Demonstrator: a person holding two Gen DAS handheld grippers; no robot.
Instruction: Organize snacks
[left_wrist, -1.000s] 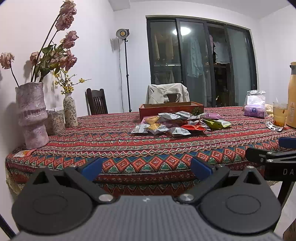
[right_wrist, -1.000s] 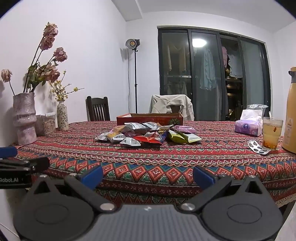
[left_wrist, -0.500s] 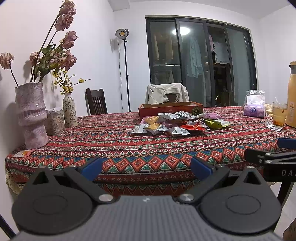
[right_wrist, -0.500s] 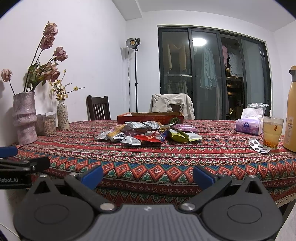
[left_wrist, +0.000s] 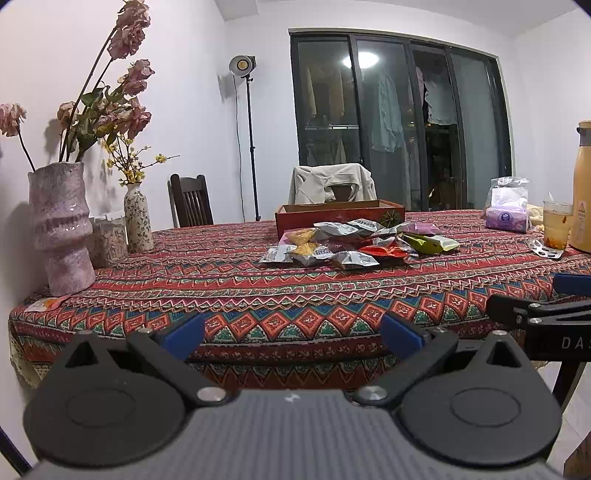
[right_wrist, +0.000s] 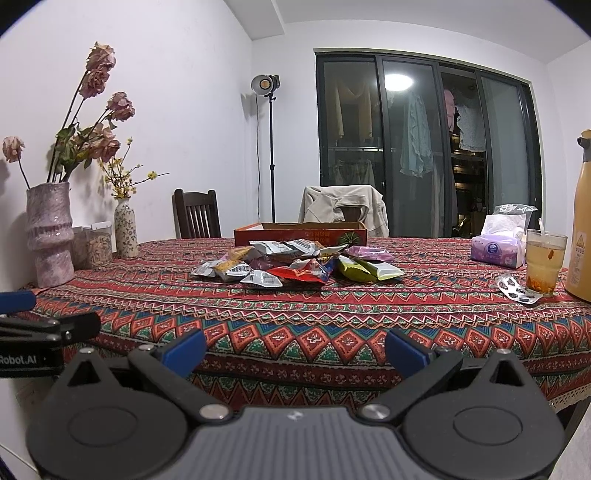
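Both claws, left claw (left_wrist: 291, 332) and right claw (right_wrist: 295, 349), hover spread and empty off the surface's (right_wrist: 332, 314) near edge; snack packets (right_wrist: 295, 267) lie heaped mid-cloth before a red box (right_wrist: 299, 233), bare cloth between.

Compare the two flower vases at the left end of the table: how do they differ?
The large pink vase is wide, ridged and mottled, and holds tall wilted pink roses; the small patterned vase is slim, bottle-shaped, and holds thin sprigs with yellow blossoms. The large pink vase stands nearer the camera, the small patterned vase farther back, with clear containers between them. Both stand upright on the tablecloth by the wall.
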